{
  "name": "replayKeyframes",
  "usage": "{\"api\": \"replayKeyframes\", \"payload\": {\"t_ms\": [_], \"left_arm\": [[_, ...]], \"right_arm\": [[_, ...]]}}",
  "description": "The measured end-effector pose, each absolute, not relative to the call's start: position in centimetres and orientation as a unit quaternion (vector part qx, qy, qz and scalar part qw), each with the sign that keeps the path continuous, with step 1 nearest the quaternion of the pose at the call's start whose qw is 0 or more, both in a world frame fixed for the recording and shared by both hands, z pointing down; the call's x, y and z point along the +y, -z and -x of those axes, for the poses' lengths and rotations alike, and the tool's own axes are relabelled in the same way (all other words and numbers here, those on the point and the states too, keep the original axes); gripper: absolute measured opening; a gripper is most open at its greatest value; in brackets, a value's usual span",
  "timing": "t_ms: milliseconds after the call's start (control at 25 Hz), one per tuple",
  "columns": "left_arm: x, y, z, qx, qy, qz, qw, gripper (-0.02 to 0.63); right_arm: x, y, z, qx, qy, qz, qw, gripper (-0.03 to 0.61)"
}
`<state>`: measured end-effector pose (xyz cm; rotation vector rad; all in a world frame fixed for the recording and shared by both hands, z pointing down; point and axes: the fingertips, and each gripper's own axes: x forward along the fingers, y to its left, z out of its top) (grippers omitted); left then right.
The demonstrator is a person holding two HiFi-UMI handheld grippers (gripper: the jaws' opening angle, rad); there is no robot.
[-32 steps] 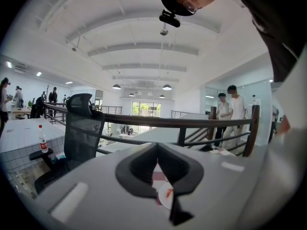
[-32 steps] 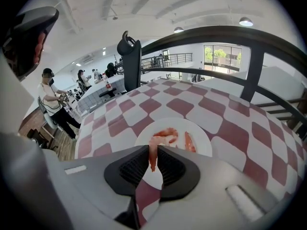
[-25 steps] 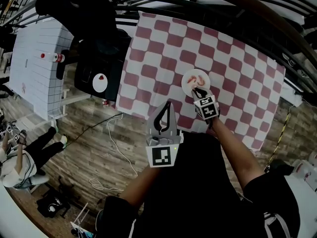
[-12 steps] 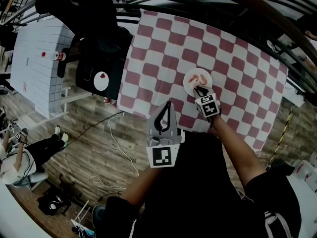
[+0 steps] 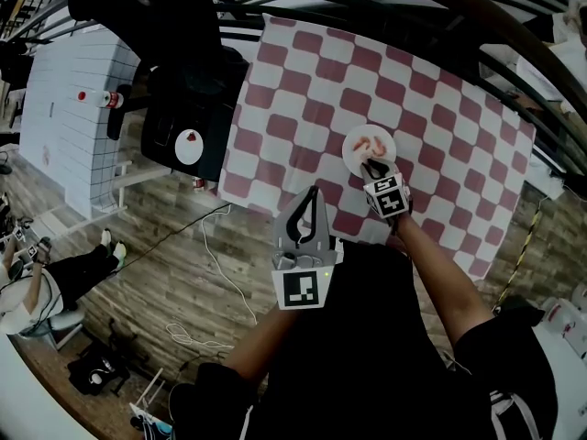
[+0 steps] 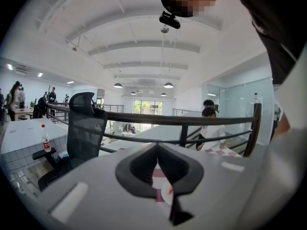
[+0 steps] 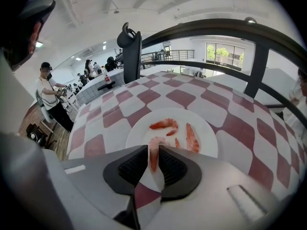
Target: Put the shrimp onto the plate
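Right gripper (image 7: 152,152) clamped on a pink shrimp (image 7: 154,143) at lower centre, over the white plate (image 7: 207,140); two more shrimp (image 7: 164,124) lie there; left gripper (image 6: 157,147) pinched together, empty.

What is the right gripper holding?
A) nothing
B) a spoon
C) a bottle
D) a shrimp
D: the right gripper view shows the right gripper pinching a pink shrimp at the near edge of the plate.
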<state>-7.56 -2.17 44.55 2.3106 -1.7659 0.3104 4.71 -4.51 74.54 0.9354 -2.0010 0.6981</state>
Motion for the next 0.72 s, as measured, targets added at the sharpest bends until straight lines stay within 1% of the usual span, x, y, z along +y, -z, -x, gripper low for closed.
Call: {"api": "replayKeyframes", "payload": {"t_ms": [200,720], "left_arm": [[-1.9,-44.4,7.7,-0.603,-0.102,-0.783,0.109,0.009],[-0.6,-43.6,8.2,-0.605,-0.091,-0.784,0.108,0.009]], "right_arm": [[-4.4,-74.5,-4.2,-0.799,-0.265,-0.36,0.402,0.086],[-4.5,-70.8,-4.6,-0.801,-0.26,-0.388,0.375,0.084]]}}
